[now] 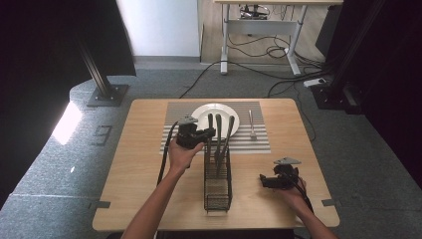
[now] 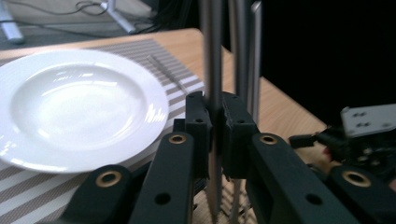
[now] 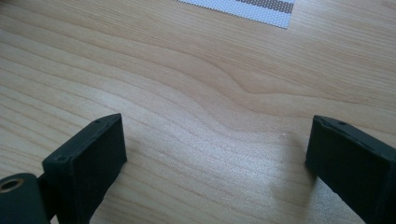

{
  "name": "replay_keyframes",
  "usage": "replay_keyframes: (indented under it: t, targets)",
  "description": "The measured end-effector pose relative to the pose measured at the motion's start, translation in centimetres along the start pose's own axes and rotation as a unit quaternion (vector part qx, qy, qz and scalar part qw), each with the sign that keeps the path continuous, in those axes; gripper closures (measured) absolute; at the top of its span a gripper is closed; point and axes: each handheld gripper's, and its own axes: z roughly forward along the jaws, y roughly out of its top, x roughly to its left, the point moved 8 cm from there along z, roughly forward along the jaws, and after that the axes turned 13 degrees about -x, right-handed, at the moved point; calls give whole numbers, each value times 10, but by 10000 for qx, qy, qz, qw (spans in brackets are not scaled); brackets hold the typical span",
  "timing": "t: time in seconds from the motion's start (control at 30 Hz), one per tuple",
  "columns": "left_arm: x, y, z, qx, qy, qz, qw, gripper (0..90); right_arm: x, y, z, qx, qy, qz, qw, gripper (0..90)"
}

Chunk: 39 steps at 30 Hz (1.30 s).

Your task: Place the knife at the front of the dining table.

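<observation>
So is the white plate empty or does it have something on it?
Empty. The white plate shows a bare, glossy bowl in the left gripper view; the fork lies apart on the striped placemat.

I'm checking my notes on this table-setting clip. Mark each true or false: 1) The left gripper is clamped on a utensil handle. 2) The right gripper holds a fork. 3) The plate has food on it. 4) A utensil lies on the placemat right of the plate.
1) True: the left gripper is shut on an upright utensil handle standing in the wire caddy.
2) False: the right gripper is open over bare table.
3) False: the white plate is empty.
4) True: a utensil lies on the striped placemat, right of the plate.
</observation>
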Motion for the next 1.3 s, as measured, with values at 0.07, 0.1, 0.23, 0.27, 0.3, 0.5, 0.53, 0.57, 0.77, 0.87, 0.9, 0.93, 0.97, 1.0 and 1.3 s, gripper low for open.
replay_keyframes:
  t: [0.07,0.1,0.23,0.27,0.3,0.5,0.53,0.57,0.77,0.87,0.9,0.93,0.97,1.0,1.3]
  targets:
    - [-4,4,-1,-86,-5,175,9998,837,0,0,0,2,-1,7,10000,55]
    - [-4,4,-1,-86,-5,175,9998,837,0,0,0,2,-1,7,10000,55]
    - [-10,13,-7,-301,-122,193,9993,837,0,0,0,-3,11,-10,10000,63]
    - [-13,21,-13,-400,-149,213,9989,837,0,0,0,-3,12,-11,10000,63]
    - [-13,21,-13,-400,-149,213,9989,837,0,0,0,-3,12,-11,10000,63]
    - [-28,60,-37,-838,-226,531,9948,838,0,0,0,-1,16,-5,10000,63]
    - [-31,76,-48,-1020,-218,583,9928,838,0,0,0,2,16,-4,10000,64]
    - [-32,84,-54,-1151,-203,555,9916,838,0,0,0,-5,17,-19,10000,64]
    - [-28,117,-86,-1555,-18,671,9855,838,0,0,0,-23,17,-16,10000,65]
    - [-14,121,-101,-1561,201,624,9856,838,1,0,0,-24,16,-14,10000,66]
    - [-14,121,-101,-1561,201,624,9856,838,1,0,0,-24,16,-14,10000,66]
    - [-9,118,-103,-1538,268,606,9859,838,1,0,0,-27,17,-14,10000,66]
    - [-4,115,-105,-1489,328,600,9865,838,1,0,0,-27,17,-14,10000,66]
    - [2,110,-106,-1417,413,590,9873,838,1,0,0,-27,18,-13,10000,66]
    - [45,67,-99,-907,935,394,9907,838,1,1,1,-53,11,8,10000,66]
